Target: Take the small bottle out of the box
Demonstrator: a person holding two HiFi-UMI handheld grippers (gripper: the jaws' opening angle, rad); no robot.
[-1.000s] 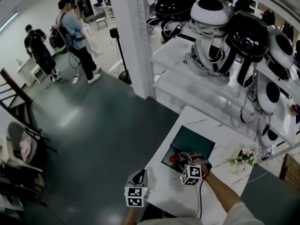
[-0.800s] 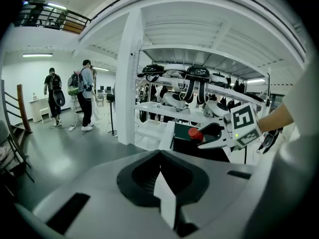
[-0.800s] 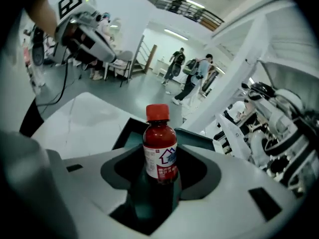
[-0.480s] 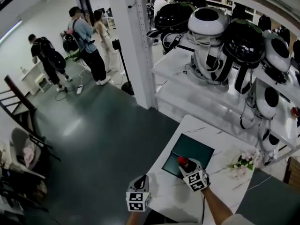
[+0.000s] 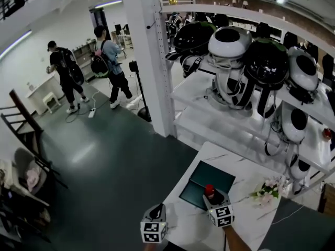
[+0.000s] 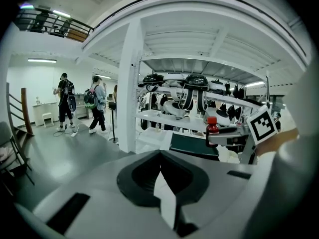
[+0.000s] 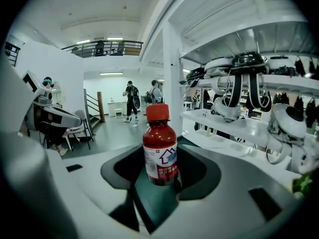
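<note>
The small bottle point(image 5: 209, 190), dark red with a red cap and a white label, stands upright between the jaws of my right gripper point(image 5: 211, 195), which is shut on it. It hangs just above the near edge of the dark green box point(image 5: 210, 173) on the white table. The right gripper view shows the bottle point(image 7: 160, 153) close up, gripped low on its body. From the left gripper view, the bottle point(image 6: 213, 128) is up over the box point(image 6: 192, 146). My left gripper point(image 5: 156, 211) hovers at the table's near-left edge, jaws shut with nothing between them.
The marbled white table point(image 5: 246, 174) bears a small bunch of flowers point(image 5: 268, 189) at its right. Behind it run white shelves point(image 5: 220, 116) of black and white helmet-like shells. A white pillar point(image 5: 152, 56) stands to the left, and people point(image 5: 107, 67) are far off.
My right gripper has lifted the bottle up out of the box and rolled it from lying on its side to upright. The left gripper has risen a little.
</note>
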